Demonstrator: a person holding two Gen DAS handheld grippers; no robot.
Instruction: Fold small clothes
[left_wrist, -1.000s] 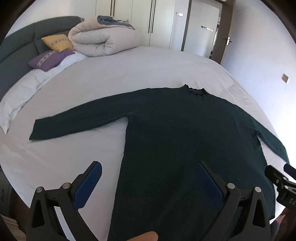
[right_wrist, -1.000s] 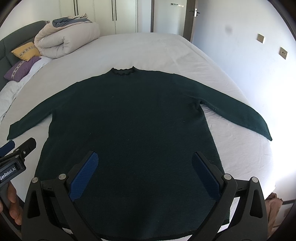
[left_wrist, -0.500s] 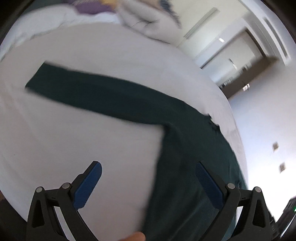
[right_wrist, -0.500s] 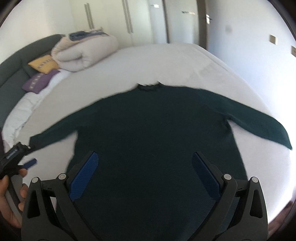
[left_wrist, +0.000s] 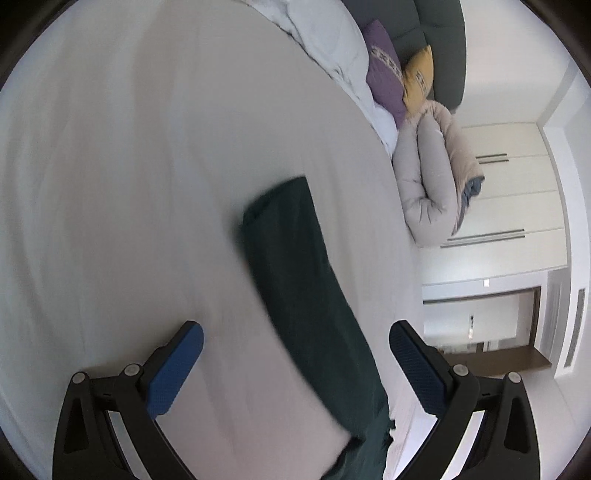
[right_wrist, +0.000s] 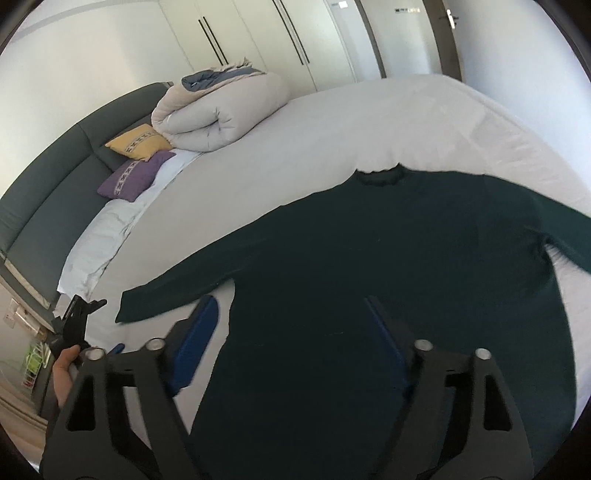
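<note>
Right wrist | knitted dark-green sweater (right_wrist: 369, 266) flat | smooth white sheet (right_wrist: 332, 129)

Matt knit sweater (right_wrist: 369, 277) on smooth cotton sheet (right_wrist: 332, 129).

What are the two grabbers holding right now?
Nothing. The left gripper is open above the sweater sleeve; the right gripper is closing over its body, not gripping.

Soft daylight, motion blur, fisheye-warped dark edges.
</note>
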